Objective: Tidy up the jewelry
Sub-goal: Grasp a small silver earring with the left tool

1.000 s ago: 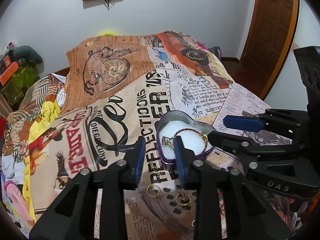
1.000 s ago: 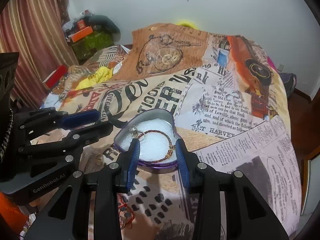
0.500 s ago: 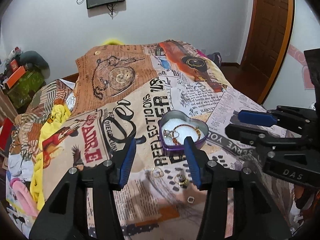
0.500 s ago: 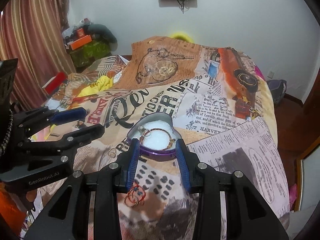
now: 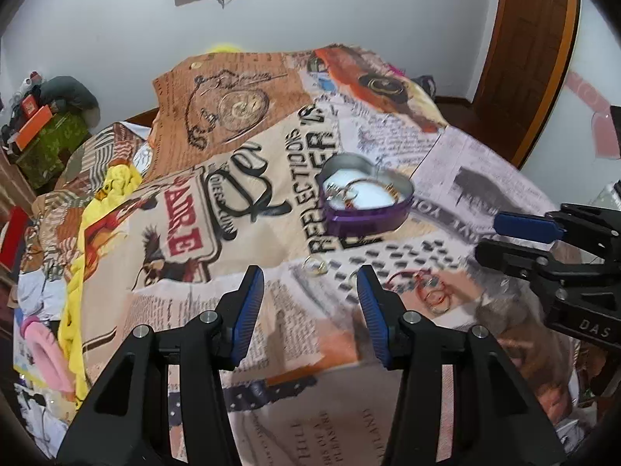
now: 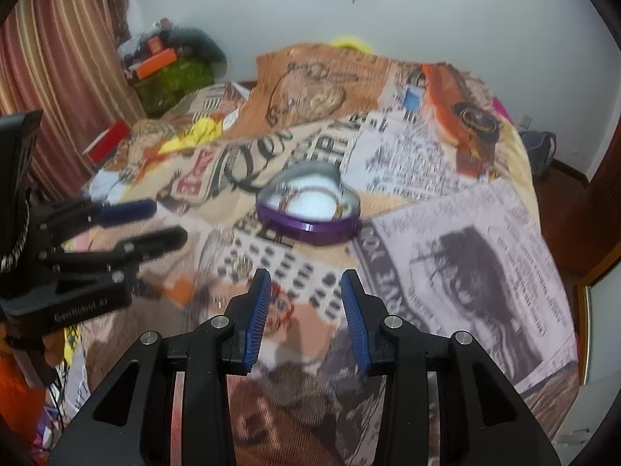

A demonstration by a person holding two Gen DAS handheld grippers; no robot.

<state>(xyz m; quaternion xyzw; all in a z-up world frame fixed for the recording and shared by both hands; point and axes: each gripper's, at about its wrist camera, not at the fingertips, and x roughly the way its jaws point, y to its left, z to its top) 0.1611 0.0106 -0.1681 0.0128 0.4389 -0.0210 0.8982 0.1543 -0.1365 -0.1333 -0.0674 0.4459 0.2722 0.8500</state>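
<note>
A purple heart-shaped tin (image 5: 365,217) with a white pad holds a beaded bracelet (image 5: 372,186) and a small charm; it also shows in the right wrist view (image 6: 310,225). Loose gold rings (image 5: 315,266) and a red cord piece with rings (image 5: 432,291) lie on the printed bedspread in front of the tin. The red cord piece also shows in the right wrist view (image 6: 281,306). My left gripper (image 5: 308,291) is open and empty, well short of the tin. My right gripper (image 6: 304,299) is open and empty too, above the red cord piece.
The bed (image 5: 240,178) is covered by a newspaper-print spread. Yellow cloth (image 5: 112,186) and clutter lie at the left. A wooden door (image 5: 531,39) stands at the right, striped curtains (image 6: 58,58) at the left. Each gripper sees the other at its side.
Both grippers have drawn back and up from the tin, and both jaws have opened wider. The bracelet stays in the tin. More loose jewelry has come into view.
</note>
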